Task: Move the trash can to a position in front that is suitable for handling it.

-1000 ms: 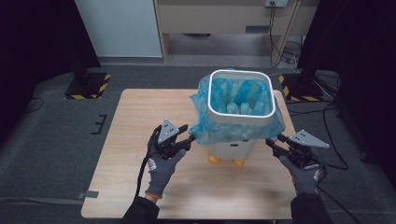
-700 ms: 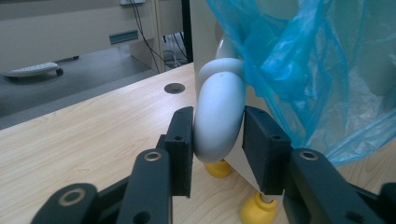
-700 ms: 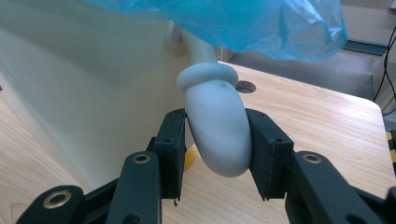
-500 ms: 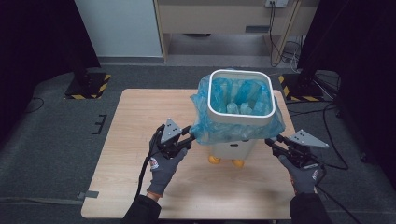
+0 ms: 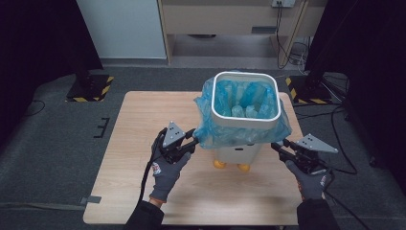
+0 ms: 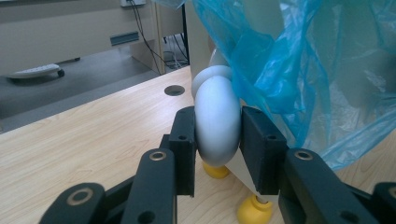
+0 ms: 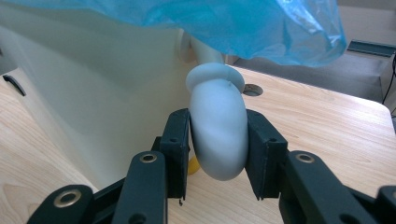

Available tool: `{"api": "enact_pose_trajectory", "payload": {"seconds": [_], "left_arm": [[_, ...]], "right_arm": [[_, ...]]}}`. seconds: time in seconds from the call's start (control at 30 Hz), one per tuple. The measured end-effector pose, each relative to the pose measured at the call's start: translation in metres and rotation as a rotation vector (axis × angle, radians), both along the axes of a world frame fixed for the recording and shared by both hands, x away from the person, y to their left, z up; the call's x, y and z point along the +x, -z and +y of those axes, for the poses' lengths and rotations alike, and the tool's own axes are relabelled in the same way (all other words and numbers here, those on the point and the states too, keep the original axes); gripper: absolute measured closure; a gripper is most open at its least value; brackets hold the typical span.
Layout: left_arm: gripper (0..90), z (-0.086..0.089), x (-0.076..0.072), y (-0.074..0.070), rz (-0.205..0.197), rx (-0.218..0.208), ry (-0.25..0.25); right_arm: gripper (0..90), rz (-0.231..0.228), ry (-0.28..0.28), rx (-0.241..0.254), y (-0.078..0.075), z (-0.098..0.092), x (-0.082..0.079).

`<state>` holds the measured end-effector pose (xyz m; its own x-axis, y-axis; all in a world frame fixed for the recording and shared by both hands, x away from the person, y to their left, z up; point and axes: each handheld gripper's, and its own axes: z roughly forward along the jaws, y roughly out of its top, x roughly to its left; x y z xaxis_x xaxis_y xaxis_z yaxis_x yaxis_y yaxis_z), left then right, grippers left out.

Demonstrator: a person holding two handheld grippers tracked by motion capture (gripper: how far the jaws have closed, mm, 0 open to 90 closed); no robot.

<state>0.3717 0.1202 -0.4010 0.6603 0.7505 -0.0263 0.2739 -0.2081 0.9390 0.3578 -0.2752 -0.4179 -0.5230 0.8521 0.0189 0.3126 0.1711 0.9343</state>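
Observation:
A white bin (image 5: 245,122) on yellow feet (image 5: 219,164) stands on the wooden table (image 5: 143,124), lined with a blue plastic bag (image 5: 210,128) that hangs over its rim. A rounded white handle sticks out from each side. My left gripper (image 5: 194,139) is at the bin's left side; its jaws have just been closing and its pads now press on the left handle (image 6: 217,121). My right gripper (image 5: 277,146) is at the bin's right side; its jaws too have just been closing and now clamp the right handle (image 7: 218,126). The bag drapes just above both handles.
A round cable hole (image 6: 174,90) is cut in the table top behind the bin. The table edge (image 5: 191,221) runs close in front of the person's forearms. Black stands with yellow-striped bases (image 5: 91,88) and cables (image 5: 344,143) lie on the floor around the table.
Both hands stay in place beside the bin. The jaws of each gripper have narrowed slightly onto the bin's side handles.

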Motion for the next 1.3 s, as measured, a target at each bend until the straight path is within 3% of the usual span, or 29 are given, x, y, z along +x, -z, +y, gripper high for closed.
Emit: {"api": "enact_pose_trajectory", "payload": {"seconds": [0.37,1.27,1.3], "left_arm": [[66.7,0.012,-0.008,-0.001,0.008,-0.027,-0.016],[66.7,0.056,-0.041,-0.002,0.009,-0.005,-0.058],[66.7,0.058,-0.041,-0.002,-0.014,-0.004,-0.045]], "right_arm": [[64.2,0.005,-0.029,0.003,0.0,0.009,-0.004],[64.1,0.008,-0.144,-0.002,-0.001,0.047,-0.029],[64.1,0.006,-0.149,-0.001,-0.001,0.048,-0.03]]}}
